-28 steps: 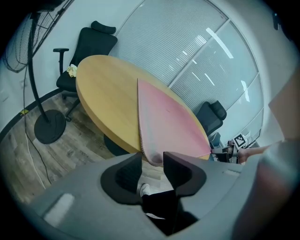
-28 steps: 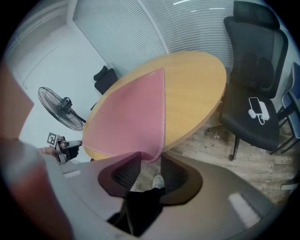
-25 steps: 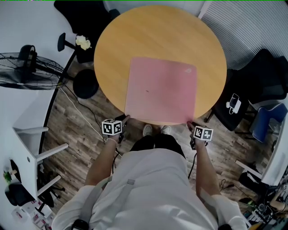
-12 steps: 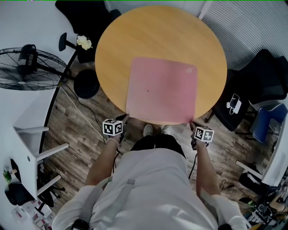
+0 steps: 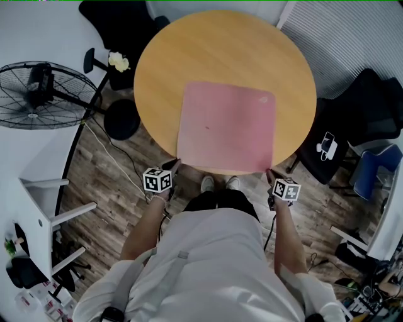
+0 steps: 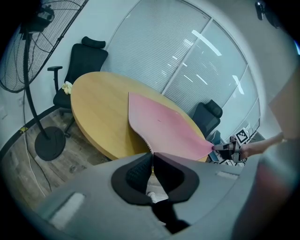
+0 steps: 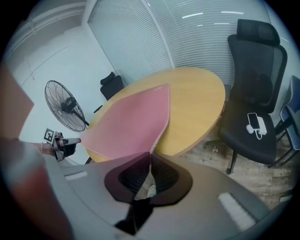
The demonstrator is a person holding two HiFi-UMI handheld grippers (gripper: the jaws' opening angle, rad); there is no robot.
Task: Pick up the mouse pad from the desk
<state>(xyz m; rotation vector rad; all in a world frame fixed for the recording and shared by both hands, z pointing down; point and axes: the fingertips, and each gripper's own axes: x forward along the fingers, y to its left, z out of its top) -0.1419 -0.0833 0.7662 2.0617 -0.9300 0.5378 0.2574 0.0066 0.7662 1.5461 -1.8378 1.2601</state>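
Observation:
A pink mouse pad (image 5: 227, 126) lies on the round wooden desk (image 5: 220, 50), its near edge over the desk's rim. My left gripper (image 5: 175, 165) is shut on the pad's near left corner, and my right gripper (image 5: 269, 174) is shut on the near right corner. In the left gripper view the pad (image 6: 161, 126) curves up from the desk (image 6: 98, 108) into the closed jaws of the left gripper (image 6: 152, 152). Seen from the right gripper view, the pad (image 7: 131, 122) rises to the pinched jaws of the right gripper (image 7: 150, 152), with the left gripper (image 7: 63, 143) at its far corner.
A standing fan (image 5: 41, 94) is on the floor to the left. Black office chairs stand beyond the desk (image 5: 113, 19) and to its right (image 5: 362, 113); the right one carries a phone (image 5: 327, 146). A white shelf unit (image 5: 38, 207) stands at lower left.
Both grippers have closed on the pad's near corners and lifted them slightly off the desk edge.

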